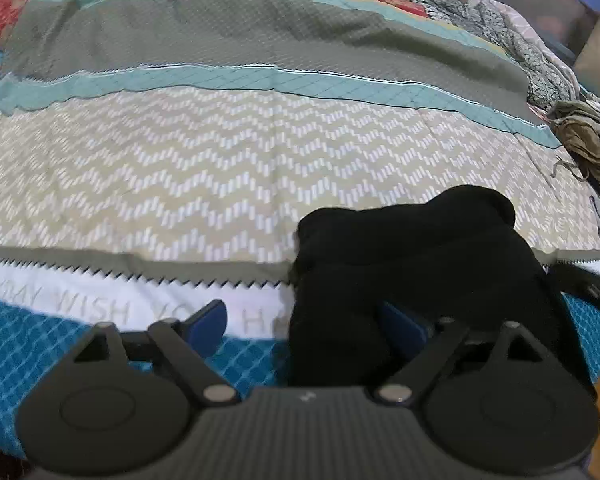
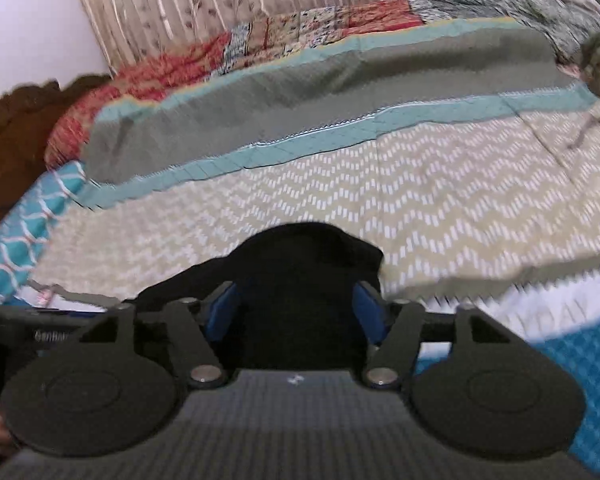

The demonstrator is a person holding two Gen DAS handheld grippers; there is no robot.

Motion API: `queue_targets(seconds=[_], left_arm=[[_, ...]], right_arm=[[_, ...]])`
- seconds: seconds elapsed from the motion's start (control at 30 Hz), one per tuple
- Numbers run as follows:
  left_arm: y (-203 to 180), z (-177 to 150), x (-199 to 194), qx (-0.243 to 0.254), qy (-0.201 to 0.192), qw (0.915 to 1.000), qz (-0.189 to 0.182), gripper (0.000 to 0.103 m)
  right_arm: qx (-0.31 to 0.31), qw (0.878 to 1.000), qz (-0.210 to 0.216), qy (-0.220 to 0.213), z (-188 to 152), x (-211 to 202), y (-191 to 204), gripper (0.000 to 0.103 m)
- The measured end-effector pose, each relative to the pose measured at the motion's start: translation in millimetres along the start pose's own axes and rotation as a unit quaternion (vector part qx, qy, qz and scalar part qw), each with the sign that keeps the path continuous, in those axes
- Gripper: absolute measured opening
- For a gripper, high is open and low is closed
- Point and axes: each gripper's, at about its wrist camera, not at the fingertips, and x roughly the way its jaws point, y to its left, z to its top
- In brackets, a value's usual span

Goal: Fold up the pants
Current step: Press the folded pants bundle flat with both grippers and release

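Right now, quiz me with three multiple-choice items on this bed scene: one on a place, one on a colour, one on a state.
1. Where do the pants lie?
A. on the patterned bedspread
B. on a wooden chair
C. in a basket

2. What colour are the pants?
A. red
B. black
C. white

3. How does the left gripper stand?
A. open, jaws wide apart
B. shut tight on a pillow
C. out of view

Answers:
1 A, the bundle rests on the zigzag cloth.
2 B, the fabric is uniformly black.
3 A, its blue pads sit far apart.
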Motion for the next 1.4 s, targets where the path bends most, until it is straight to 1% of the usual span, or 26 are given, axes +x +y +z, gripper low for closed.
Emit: queue_targets(seconds=[0.03,0.13,0.2,0.23,0.27,0.33,0.47,0.83,1.03,1.23,1.4], left_arm=[[1.4,-1.2,-2.7,-0.004,0.000,1.0000,0.002,0.088],[5.8,-7.0,-8.2,-0.015,0.001,0.9999,0.006,0.089],[5.3,-11.1,-9.2,-0.016,0.001,0.9998,0.013,0.090],[3.6,-13.2,-8.6,-0.012,0.001,0.9997,0.020,0.090],[2.1,-14.7,-7.5,-0.006,0.002,0.9996,0.028,0.091],[-0.1,-18.0,-5.0,0.001,0.006,0.9992,0.040,0.091],[0.2,-22.3,-7.1,0.000,0.010,0.9990,0.043,0.091],[-3.7,-23.6,-15.1,0.006,0.004,0.9984,0.056,0.091],[-9.3,-25.1,-20.3,0.020,-0.007,0.9971,0.073,0.092],[-11.0,-25.9,-21.8,0.032,-0.012,0.9961,0.082,0.093],[-8.9,-26.6,-23.1,0.033,-0.014,0.9958,0.084,0.094]], right_arm=[[0.013,1.000,0.009,0.001,-5.5,-8.4,-5.7,0.078],[0.032,0.999,0.033,0.012,-17.8,-9.8,-12.2,0.078],[0.026,0.999,0.031,0.032,-30.4,-6.8,-9.8,0.078],[0.023,0.998,0.023,0.047,-38.0,-1.4,-9.3,0.078],[0.029,0.997,0.015,0.071,-44.9,7.2,-8.1,0.080],[0.049,0.992,0.015,0.112,-55.4,22.1,-9.2,0.083],[0.031,0.994,0.007,0.103,-54.2,20.9,0.8,0.083],[0.037,0.995,0.006,0.096,-56.2,21.1,0.9,0.084],[0.039,0.996,0.016,0.082,-54.0,10.5,-0.4,0.085],[0.047,0.996,0.026,0.064,-50.5,6.7,-2.0,0.085],[0.061,0.995,0.033,0.066,-48.3,9.0,-8.2,0.085]])
